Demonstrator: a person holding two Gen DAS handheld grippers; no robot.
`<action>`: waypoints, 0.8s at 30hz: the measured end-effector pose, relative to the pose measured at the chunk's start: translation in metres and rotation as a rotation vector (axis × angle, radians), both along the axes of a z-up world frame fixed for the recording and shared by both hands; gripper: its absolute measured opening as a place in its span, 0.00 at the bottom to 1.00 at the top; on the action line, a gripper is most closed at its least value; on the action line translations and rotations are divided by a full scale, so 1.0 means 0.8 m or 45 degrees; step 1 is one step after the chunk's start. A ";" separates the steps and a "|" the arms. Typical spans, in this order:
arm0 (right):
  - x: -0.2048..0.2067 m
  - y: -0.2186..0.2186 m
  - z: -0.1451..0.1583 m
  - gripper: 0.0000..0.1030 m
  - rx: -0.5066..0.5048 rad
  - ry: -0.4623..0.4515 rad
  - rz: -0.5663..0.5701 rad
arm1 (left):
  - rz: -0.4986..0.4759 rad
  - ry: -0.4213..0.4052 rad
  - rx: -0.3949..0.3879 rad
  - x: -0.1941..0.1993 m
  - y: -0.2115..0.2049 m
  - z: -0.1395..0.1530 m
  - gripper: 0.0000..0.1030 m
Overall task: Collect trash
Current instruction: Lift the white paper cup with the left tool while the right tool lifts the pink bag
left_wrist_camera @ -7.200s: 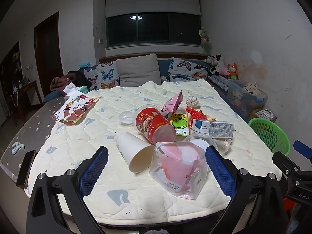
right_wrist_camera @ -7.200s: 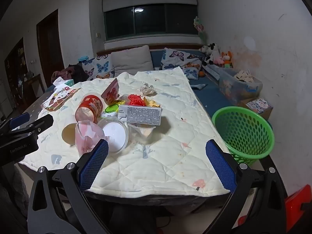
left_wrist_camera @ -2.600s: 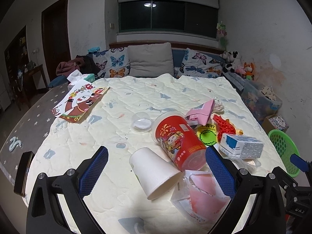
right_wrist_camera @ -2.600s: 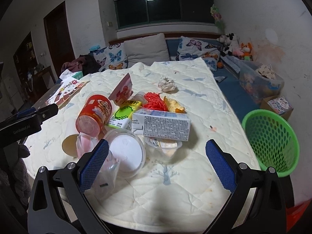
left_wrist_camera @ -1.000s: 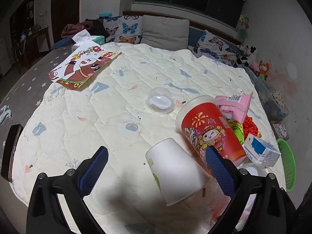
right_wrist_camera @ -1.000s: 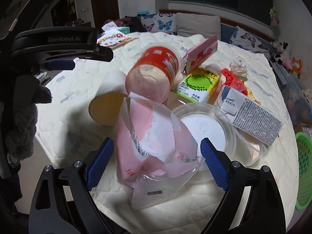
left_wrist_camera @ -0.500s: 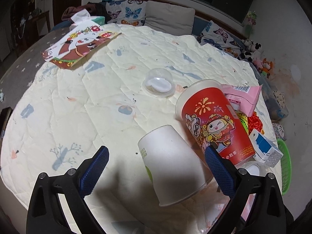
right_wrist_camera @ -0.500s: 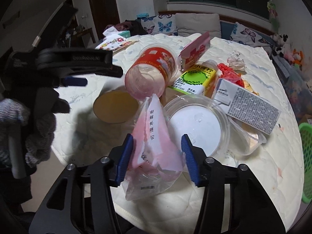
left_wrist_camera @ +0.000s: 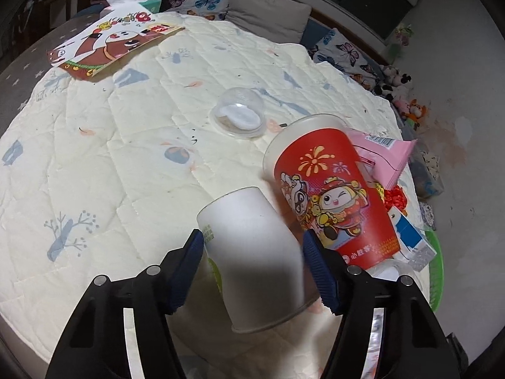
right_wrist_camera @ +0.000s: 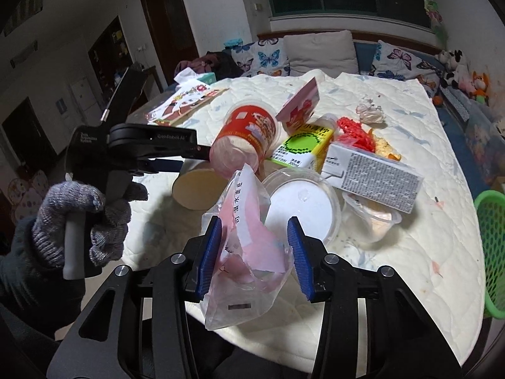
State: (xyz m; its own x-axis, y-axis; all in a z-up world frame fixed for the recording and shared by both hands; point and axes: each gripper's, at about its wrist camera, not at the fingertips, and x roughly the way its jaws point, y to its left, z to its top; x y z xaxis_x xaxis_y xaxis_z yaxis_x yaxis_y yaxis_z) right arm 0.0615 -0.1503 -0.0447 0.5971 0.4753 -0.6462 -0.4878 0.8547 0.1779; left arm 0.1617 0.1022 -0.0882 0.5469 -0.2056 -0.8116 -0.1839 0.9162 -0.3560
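Observation:
My left gripper is shut on a white paper cup that lies on its side on the quilt, mouth toward me. A red printed cup lies just right of it. My right gripper is shut on a clear and pink plastic bag at the near edge of the trash pile. In the right wrist view the left gripper reaches in from the left at the white cup and the red cup.
A green mesh basket stands off the table's right edge. The pile holds a clear lidded bowl, a grey carton, a yellow-green carton and a pink packet. A clear dome lid and a picture book lie further left.
Both grippers closed in: the left jaws shut around the white cup and the right jaws narrowed onto the plastic bag. Both cameras moved closer to the pile.

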 end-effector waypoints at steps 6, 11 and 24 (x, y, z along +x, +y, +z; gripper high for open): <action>-0.006 -0.015 0.006 0.43 0.012 -0.016 -0.046 | 0.011 0.010 -0.034 -0.001 0.005 -0.002 0.61; -0.006 -0.021 0.006 0.43 0.019 -0.014 -0.066 | 0.021 0.054 -0.117 0.003 0.009 -0.010 0.63; -0.009 -0.041 0.012 0.43 0.072 0.001 -0.095 | 0.017 -0.013 -0.109 -0.024 0.015 0.005 0.55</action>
State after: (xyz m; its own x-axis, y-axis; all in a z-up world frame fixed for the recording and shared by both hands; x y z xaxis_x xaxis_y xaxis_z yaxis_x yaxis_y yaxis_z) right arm 0.0541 -0.1834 -0.0352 0.6317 0.4656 -0.6198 -0.4232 0.8770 0.2275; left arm 0.1424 0.1139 -0.0840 0.5582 -0.2663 -0.7859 -0.1920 0.8800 -0.4345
